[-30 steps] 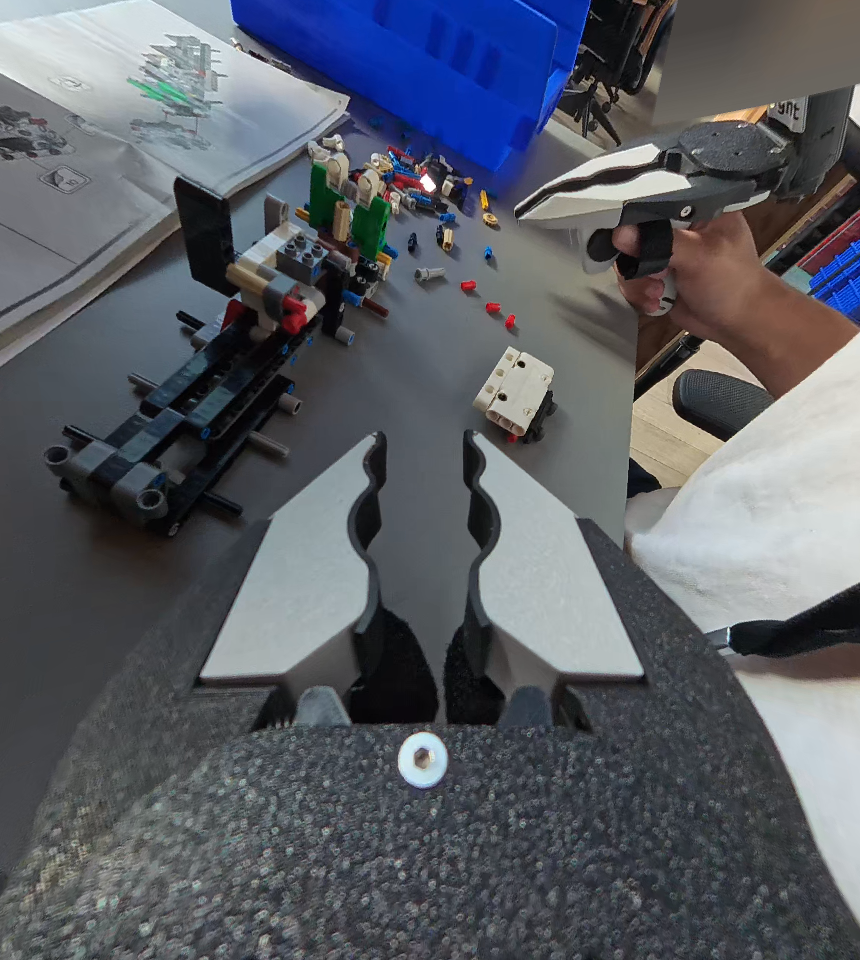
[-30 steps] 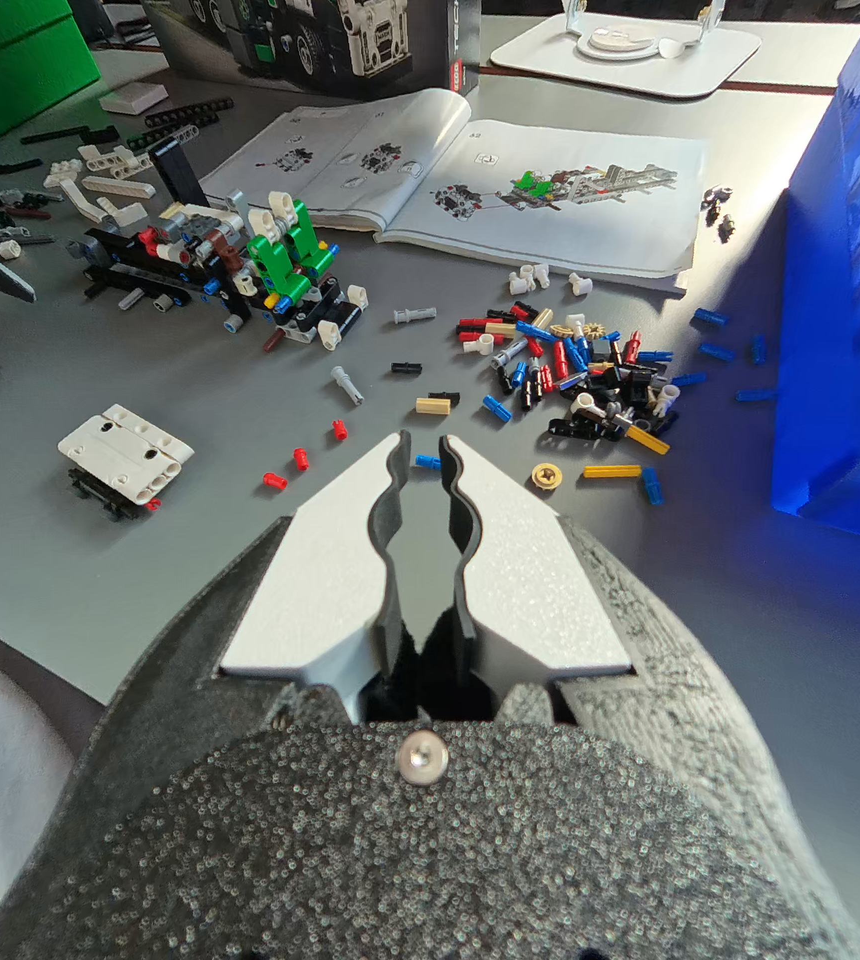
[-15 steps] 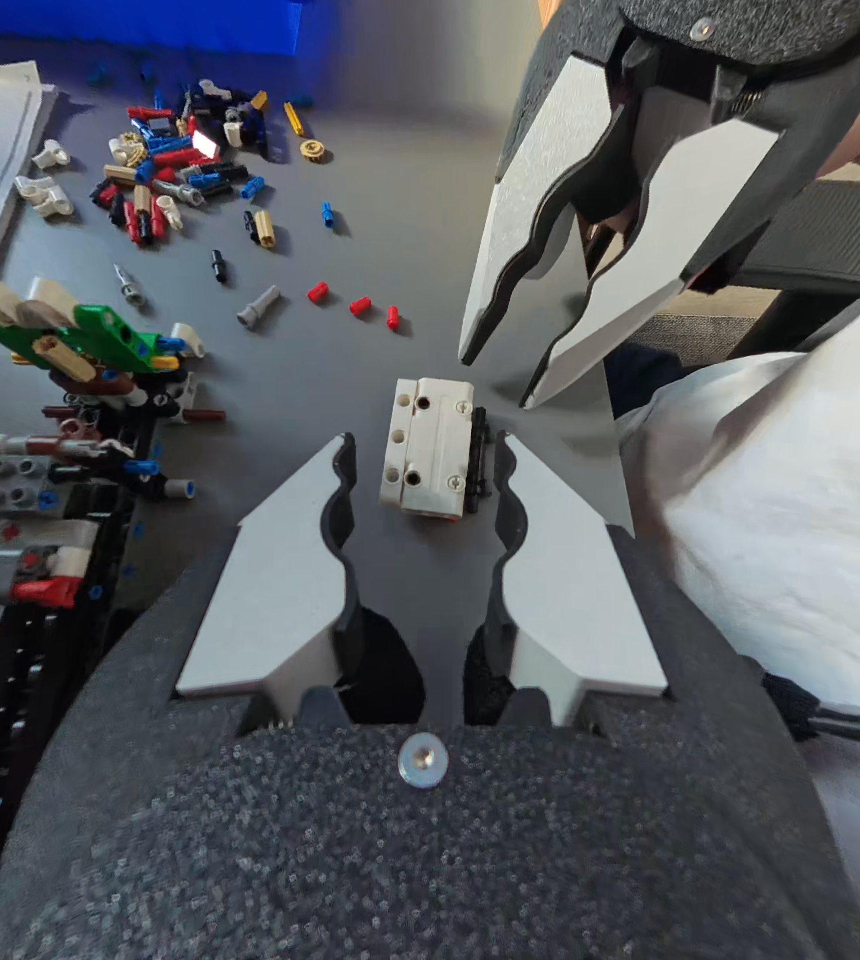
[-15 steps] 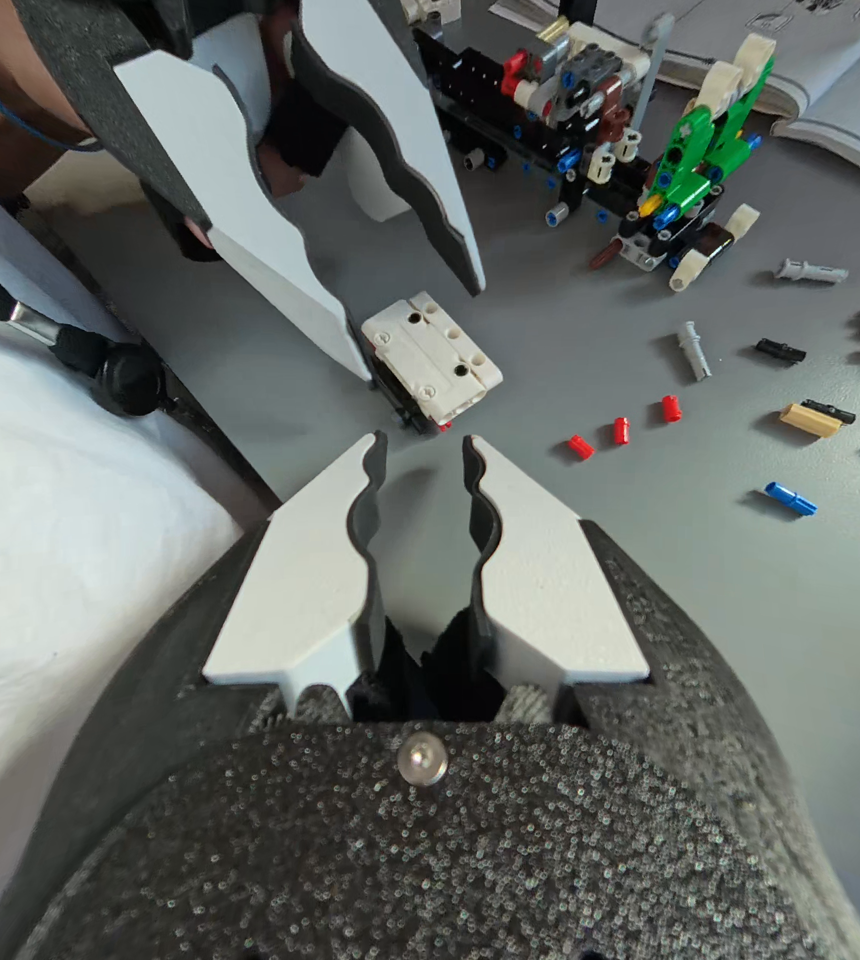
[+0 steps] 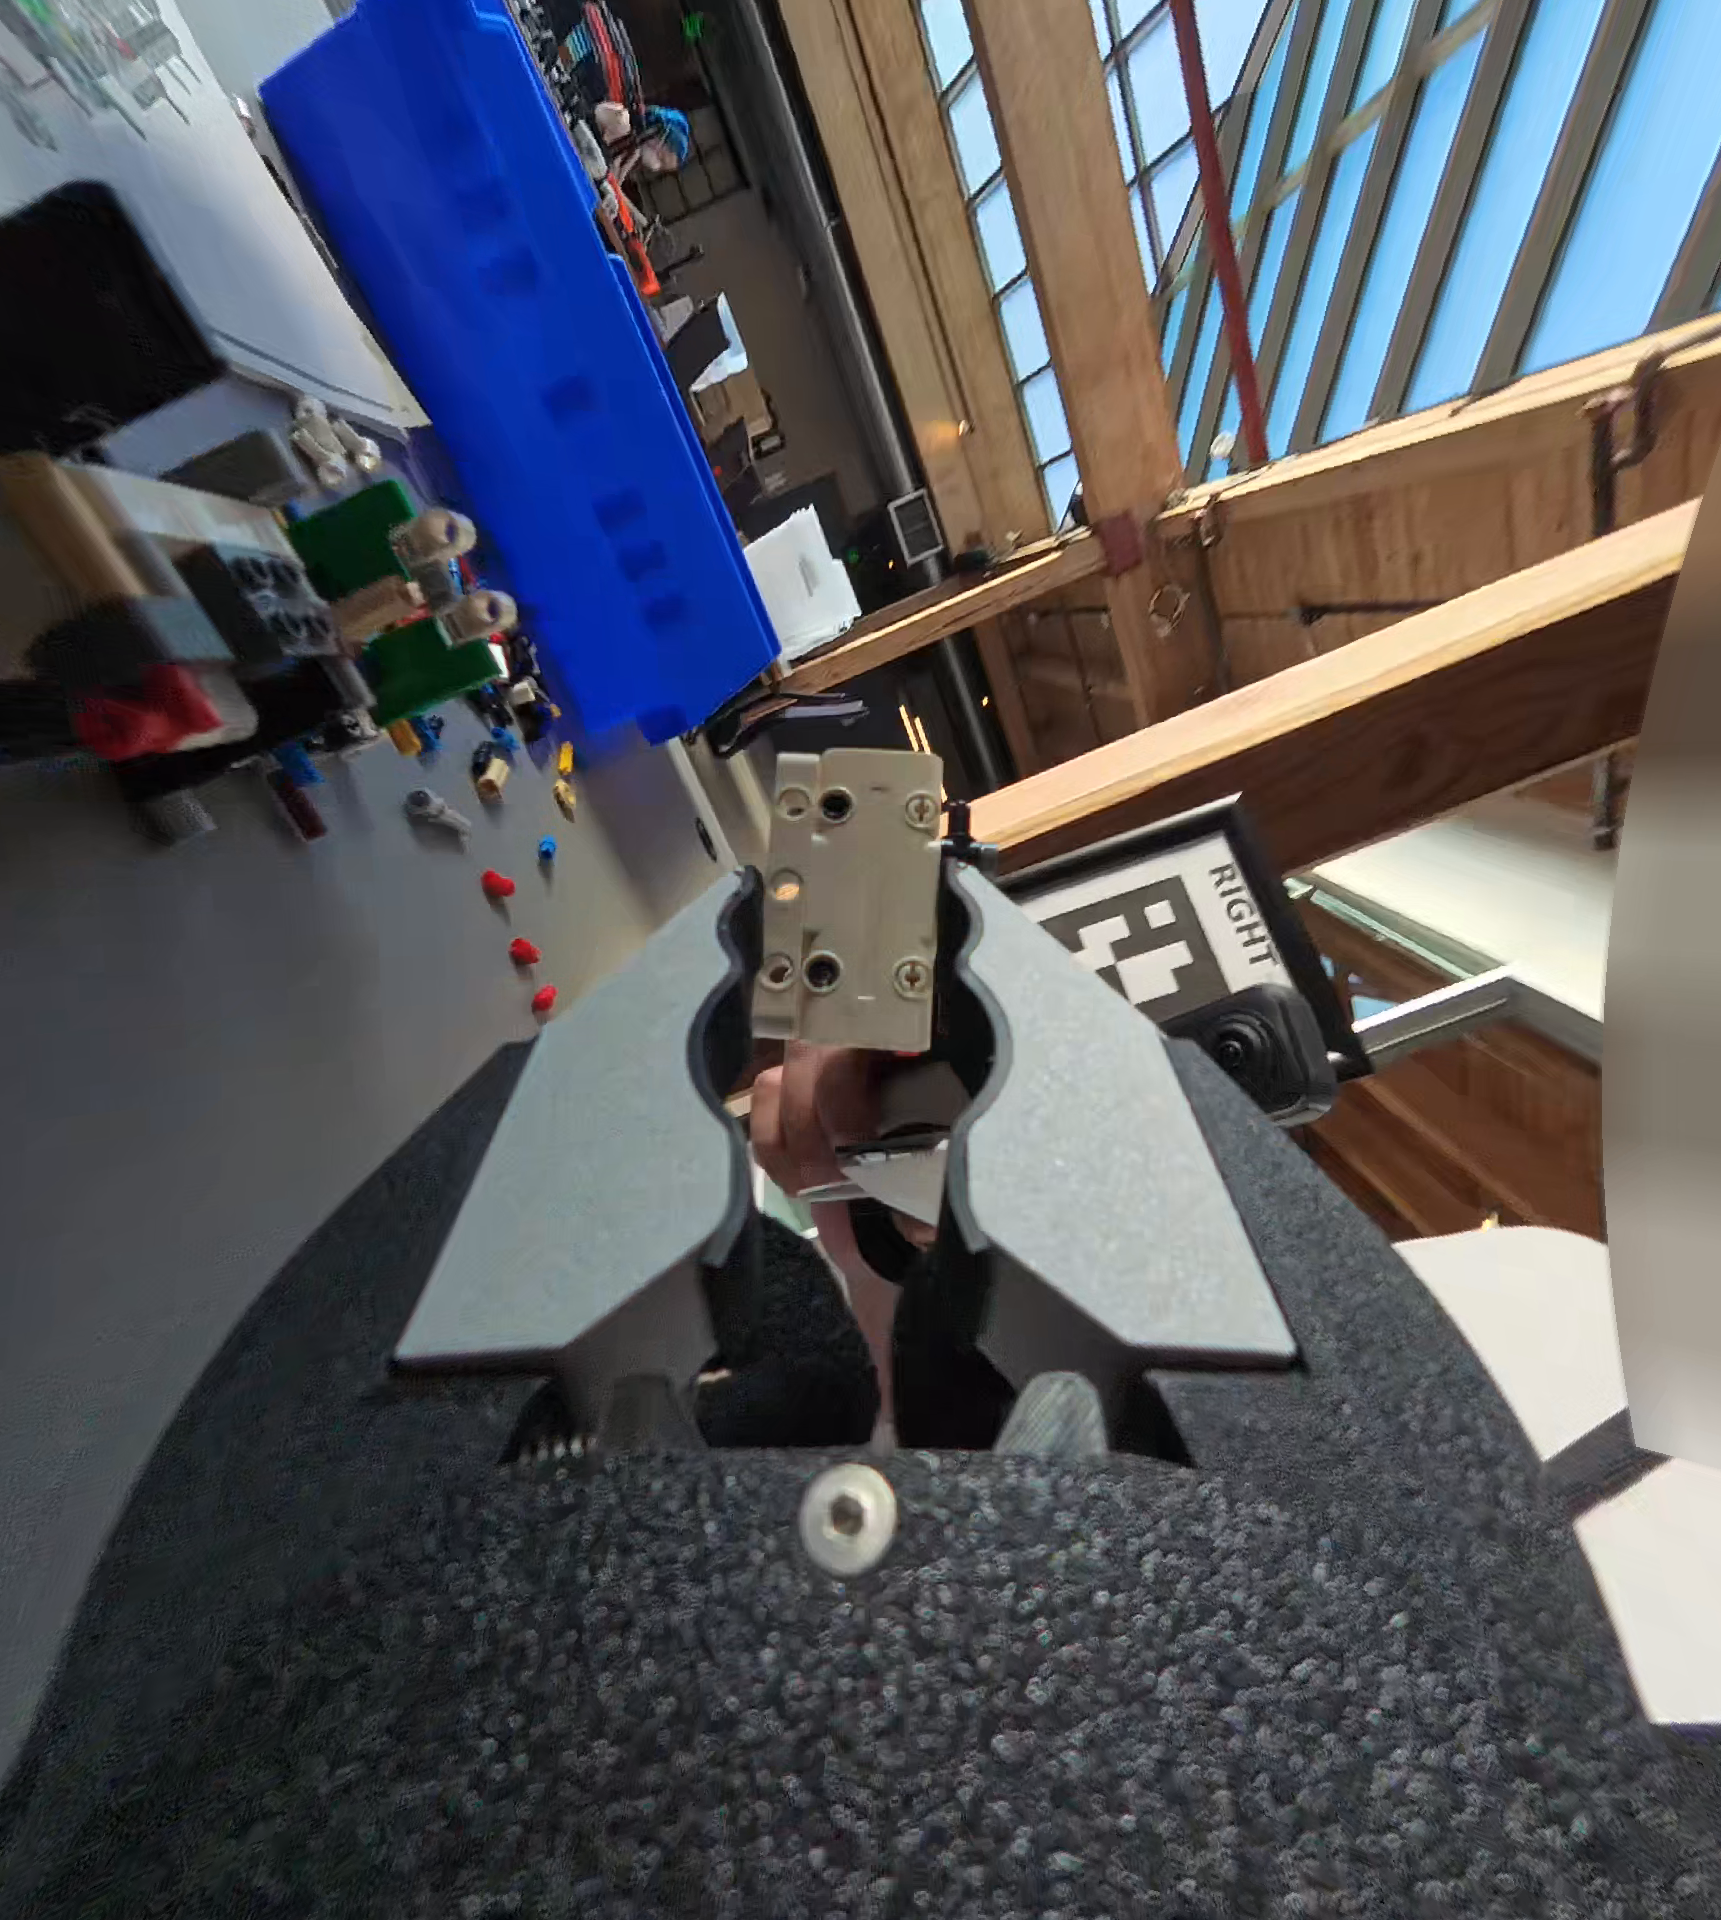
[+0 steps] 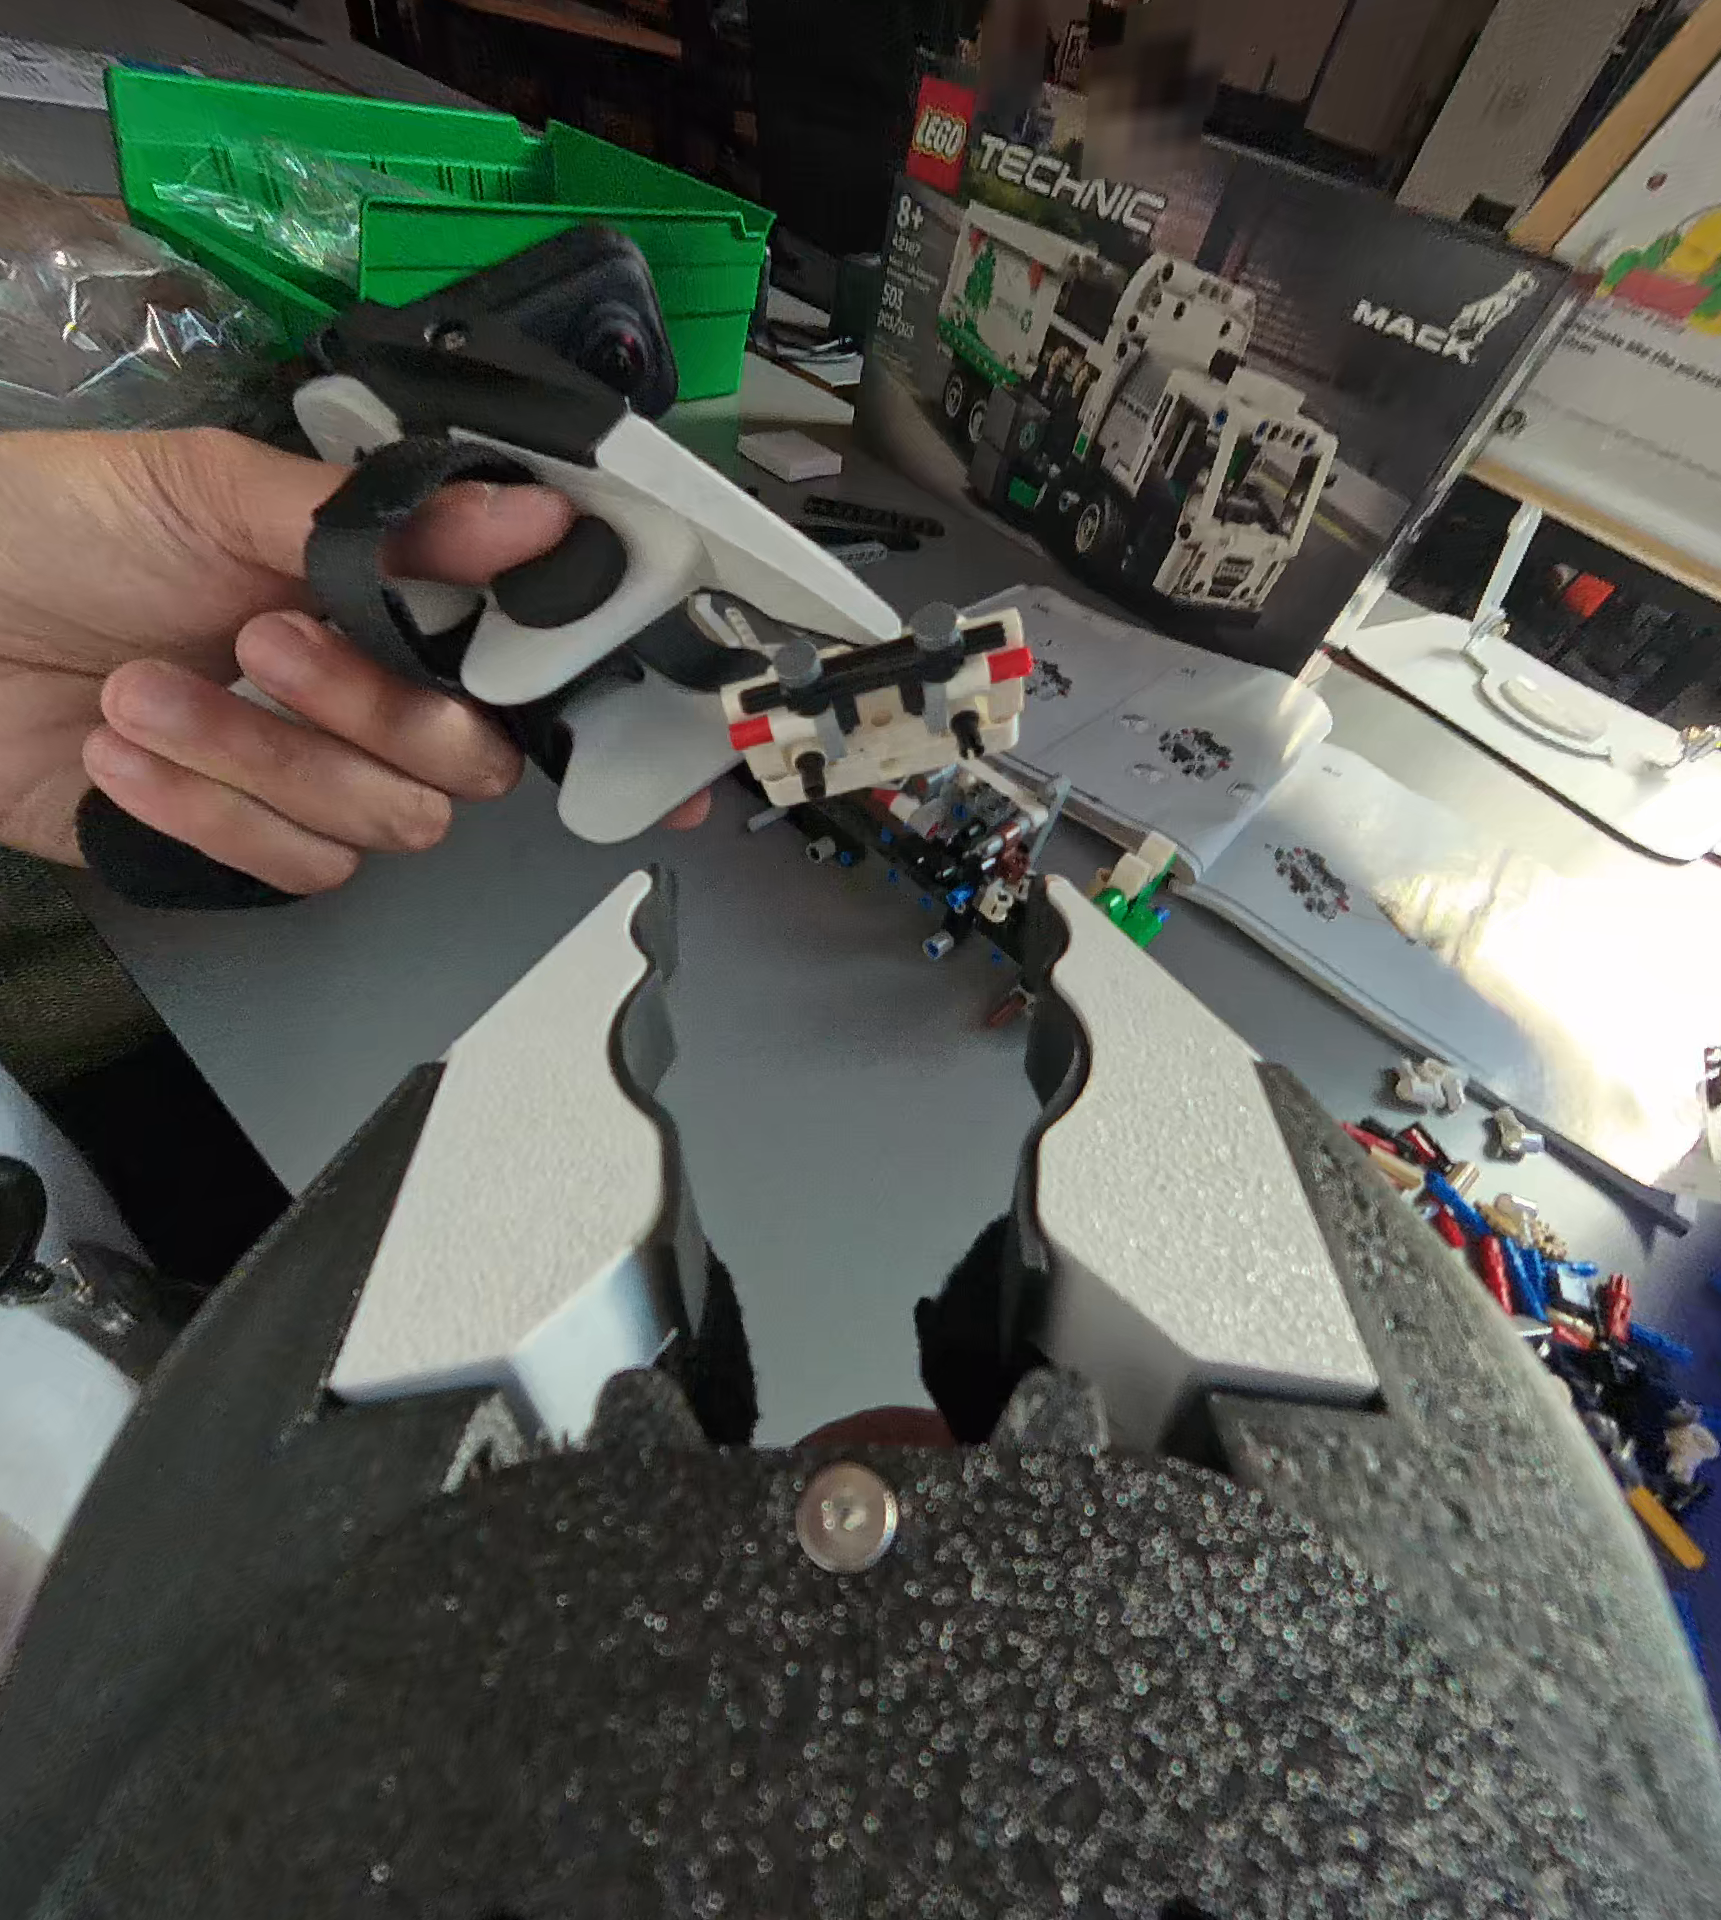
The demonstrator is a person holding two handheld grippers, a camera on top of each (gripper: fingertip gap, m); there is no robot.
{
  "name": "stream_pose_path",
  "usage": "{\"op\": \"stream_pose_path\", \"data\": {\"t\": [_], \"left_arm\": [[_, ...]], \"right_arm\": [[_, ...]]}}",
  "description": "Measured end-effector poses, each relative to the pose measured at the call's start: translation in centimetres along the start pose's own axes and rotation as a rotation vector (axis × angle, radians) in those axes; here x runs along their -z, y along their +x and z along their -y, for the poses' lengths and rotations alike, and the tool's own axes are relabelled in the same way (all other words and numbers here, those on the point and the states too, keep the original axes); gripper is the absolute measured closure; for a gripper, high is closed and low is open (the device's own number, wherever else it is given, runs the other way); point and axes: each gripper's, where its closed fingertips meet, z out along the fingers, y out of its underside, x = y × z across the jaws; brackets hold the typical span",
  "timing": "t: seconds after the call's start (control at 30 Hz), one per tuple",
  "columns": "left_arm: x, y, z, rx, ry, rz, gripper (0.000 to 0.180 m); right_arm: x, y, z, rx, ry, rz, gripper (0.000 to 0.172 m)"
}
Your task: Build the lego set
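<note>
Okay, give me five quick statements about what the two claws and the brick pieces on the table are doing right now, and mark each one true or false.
1. The left claw grips a cream block assembly between its fingers. True.
2. The cream block assembly rests on the table. False: it is held up in the air.
3. The right claw is open with nothing between its fingers. True.
4. The bin by the loose pieces in the left wrist view is red. False: it is blue.
5. An open instruction booklet lies on the table. True.
</note>
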Motion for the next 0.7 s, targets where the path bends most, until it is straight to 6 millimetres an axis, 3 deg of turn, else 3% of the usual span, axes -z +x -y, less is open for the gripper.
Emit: {"op": "stream_pose_path", "data": {"t": [0.03,0.17,0.27,0.4,0.57,0.7], "left_arm": [[0.5,0.1,0.5,0.071,0.053,-0.031,0.151],[2.1,-0.4,0.8,0.226,0.166,-0.048,0.151],[3.1,-0.8,0.9,0.191,0.247,0.009,0.151],[4.3,-0.2,1.6,0.107,0.311,0.059,0.151],[4.4,0.3,1.3,0.086,0.314,0.052,0.151],[4.8,0.1,1.1,0.063,0.295,0.066,0.151]], "right_arm": [[-0.3,-0.1,1.0,0.025,0.023,-0.014,0.105],[-1.6,-0.6,3.9,0.065,0.090,-0.055,0.114],[-3.3,-2.2,3.8,0.033,-0.004,0.000,0.106],[-4.7,-3.9,2.7,-0.104,-0.047,0.060,0.108],[-5.3,-4.0,2.9,-0.173,0.046,0.035,0.143],[-5.2,-4.5,2.7,-0.175,0.046,0.080,0.151]]}}
